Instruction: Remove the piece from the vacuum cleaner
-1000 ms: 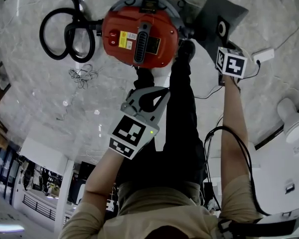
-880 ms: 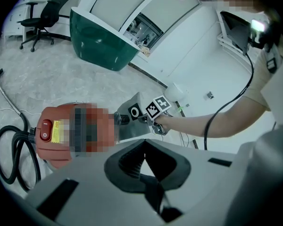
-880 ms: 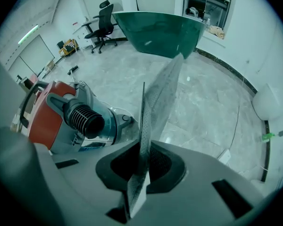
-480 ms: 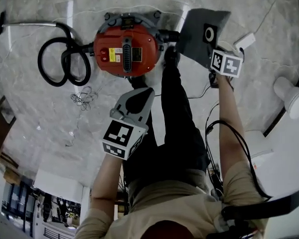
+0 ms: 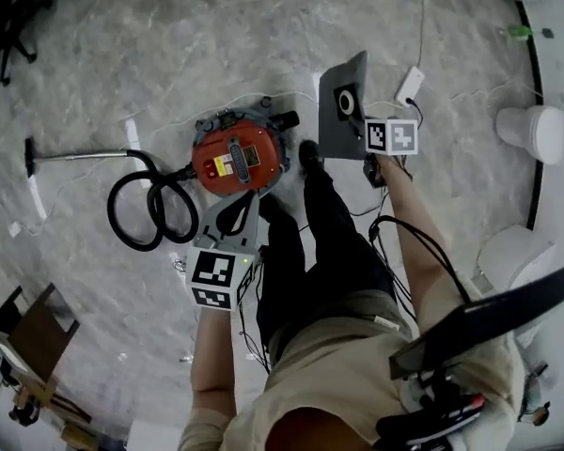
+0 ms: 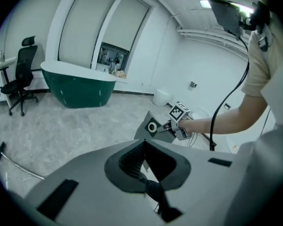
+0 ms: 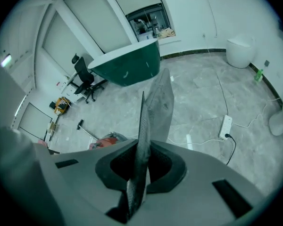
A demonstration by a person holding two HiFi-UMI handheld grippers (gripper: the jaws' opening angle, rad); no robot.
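Appearing thin, light and slightly flexible, the grey piece (image 5: 340, 128) is gripped by one edge in the nearly closed right hand-held gripper (image 7: 142, 146).

The vacuum cleaner (image 5: 237, 156) has a glossy red plastic shell over a duller grey plastic base, and its hose (image 5: 150, 209) is black plastic or rubber with a faint sheen. The piece (image 5: 342, 111) is a matt grey sheet that looks like cloth or fleecy paper, finely textured along its edge in the right gripper view, with a smooth white ring (image 5: 345, 101) round its hole. The left gripper (image 6: 142, 145) and the right gripper (image 7: 142, 147) are matt grey plastic with dark ribbed pads inside the fingers (image 6: 129, 163), and the floor (image 5: 122, 64) is smooth, grey-veined stone or tile with a soft shine.
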